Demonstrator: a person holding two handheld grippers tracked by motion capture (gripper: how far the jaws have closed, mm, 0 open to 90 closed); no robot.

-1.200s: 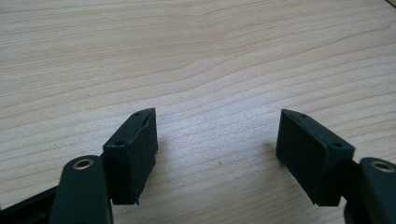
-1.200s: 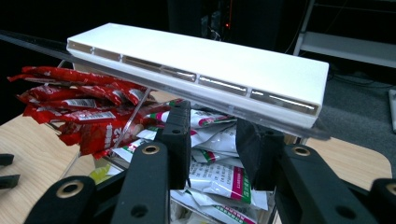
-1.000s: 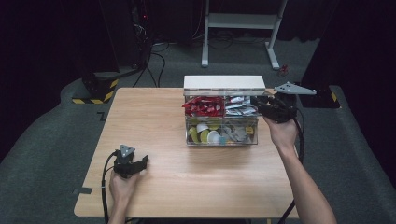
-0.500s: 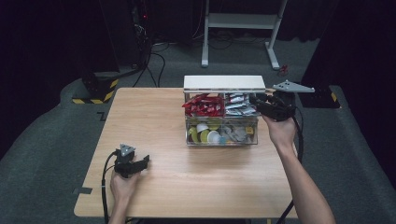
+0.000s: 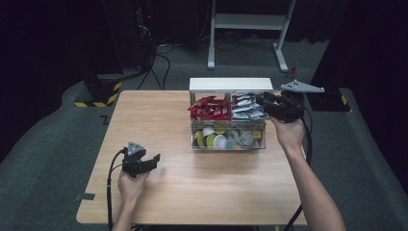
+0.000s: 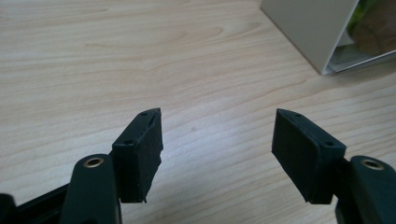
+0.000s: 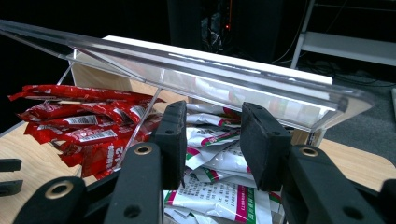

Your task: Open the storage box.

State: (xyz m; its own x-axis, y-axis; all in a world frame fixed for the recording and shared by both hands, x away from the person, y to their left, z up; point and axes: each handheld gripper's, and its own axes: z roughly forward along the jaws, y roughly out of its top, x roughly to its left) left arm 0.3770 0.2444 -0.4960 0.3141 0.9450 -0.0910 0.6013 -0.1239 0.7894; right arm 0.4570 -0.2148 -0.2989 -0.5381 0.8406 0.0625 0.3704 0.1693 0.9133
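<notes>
A clear plastic organiser box [image 5: 228,120] stands at the table's far right with its lid [image 7: 210,74] raised. Its back holds red packets [image 5: 209,108] on the left and white packets [image 5: 246,107] on the right; small capsules lie in the front section. My right gripper [image 5: 263,100] reaches in from the box's right end, under the lid and just above the white packets [image 7: 219,191], beside the red packets [image 7: 79,126]. Its jaws have just been opening, and my right gripper [image 7: 210,140] has nothing pinched. My left gripper [image 5: 153,159] hovers open over bare wood [image 6: 217,144] at the front left.
The box's opaque corner [image 6: 317,32] shows at the upper right of the left gripper view. A white metal stand [image 5: 250,21] and cables sit on the dark floor beyond the table. Bare tabletop [image 5: 211,187] stretches between the two hands.
The left gripper has lifted slightly off the table near the front left. The right hand has stayed at the box.
</notes>
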